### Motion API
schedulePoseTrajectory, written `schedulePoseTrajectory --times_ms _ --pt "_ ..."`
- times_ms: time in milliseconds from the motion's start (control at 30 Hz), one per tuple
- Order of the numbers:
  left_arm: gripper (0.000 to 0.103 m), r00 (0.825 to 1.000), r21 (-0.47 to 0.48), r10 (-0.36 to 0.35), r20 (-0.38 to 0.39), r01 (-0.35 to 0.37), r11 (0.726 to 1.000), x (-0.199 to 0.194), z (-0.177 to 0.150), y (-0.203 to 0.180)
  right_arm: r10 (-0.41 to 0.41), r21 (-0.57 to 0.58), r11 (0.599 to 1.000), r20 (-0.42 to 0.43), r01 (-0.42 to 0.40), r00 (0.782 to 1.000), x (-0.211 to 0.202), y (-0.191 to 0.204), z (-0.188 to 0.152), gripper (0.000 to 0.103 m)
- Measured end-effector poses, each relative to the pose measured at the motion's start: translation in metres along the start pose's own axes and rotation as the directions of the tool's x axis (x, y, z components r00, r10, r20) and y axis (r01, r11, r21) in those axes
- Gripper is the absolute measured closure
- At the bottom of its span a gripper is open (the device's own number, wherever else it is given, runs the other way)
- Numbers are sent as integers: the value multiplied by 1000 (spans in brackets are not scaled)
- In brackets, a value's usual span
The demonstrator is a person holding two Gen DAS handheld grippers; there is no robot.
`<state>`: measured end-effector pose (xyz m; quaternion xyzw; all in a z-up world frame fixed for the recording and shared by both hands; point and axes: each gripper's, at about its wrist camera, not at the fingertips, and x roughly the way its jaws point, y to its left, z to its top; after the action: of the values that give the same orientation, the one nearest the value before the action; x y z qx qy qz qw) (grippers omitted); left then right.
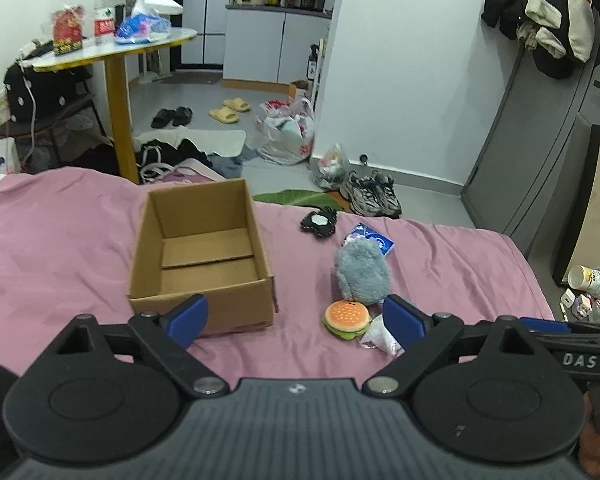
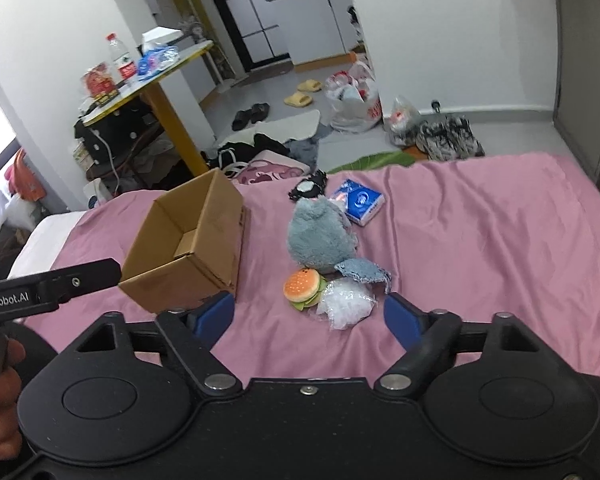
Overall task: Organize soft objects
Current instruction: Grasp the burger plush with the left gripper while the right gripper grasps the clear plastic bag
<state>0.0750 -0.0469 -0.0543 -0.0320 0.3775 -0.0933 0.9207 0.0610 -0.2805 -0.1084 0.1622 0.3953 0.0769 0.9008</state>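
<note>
An open cardboard box (image 1: 202,258) sits on the bed (image 1: 60,240), flaps folded down inside it, holding nothing that shows. The bed wears a pink sheet and carries every soft thing to be sorted, all of them to the right of the box and well apart from it. Largest is a grey plush toy (image 1: 362,274), lying at the middle of the cluster. Beyond it lies a blue tissue pack (image 2: 360,202), just beside the plush, and past that a black fuzzy pouch (image 1: 318,222) near the bed's far edge. Touching the plush on the near side is a blue-grey knitted cloth (image 2: 364,272) (seen only from the right wrist), then a clear crinkled plastic bag (image 2: 346,306) against a small hamburger plush (image 1: 346,318).

The left gripper (image 1: 296,320) hangs above the bed with its blue pads spread wide, holding nothing; the right gripper (image 2: 310,316) is likewise wide apart and holds nothing, with the bag and hamburger lying beyond its gap.

On the floor past the bed stand a round table (image 1: 140,46) bearing a water bottle (image 1: 103,12), grey sneakers (image 1: 374,198) and yellow slippers (image 1: 230,110)
</note>
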Motion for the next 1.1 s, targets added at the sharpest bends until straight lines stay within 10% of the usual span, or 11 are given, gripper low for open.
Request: schedulePoseTrajectory --times_ms 367,933,1100 --pt "27 994 -14 -52 -94 51 999 66 5 -17 3 217 976 -74 14 997 51 -33 1 47" --pt "35 969 -32 -77 -236 72 997 160 4 -42 40 373 927 -161 23 986 111 -62 -6 50" --pt "35 958 -49 -87 -273 76 996 182 1 -41 72 421 907 -178 10 981 124 -71 -8 68"
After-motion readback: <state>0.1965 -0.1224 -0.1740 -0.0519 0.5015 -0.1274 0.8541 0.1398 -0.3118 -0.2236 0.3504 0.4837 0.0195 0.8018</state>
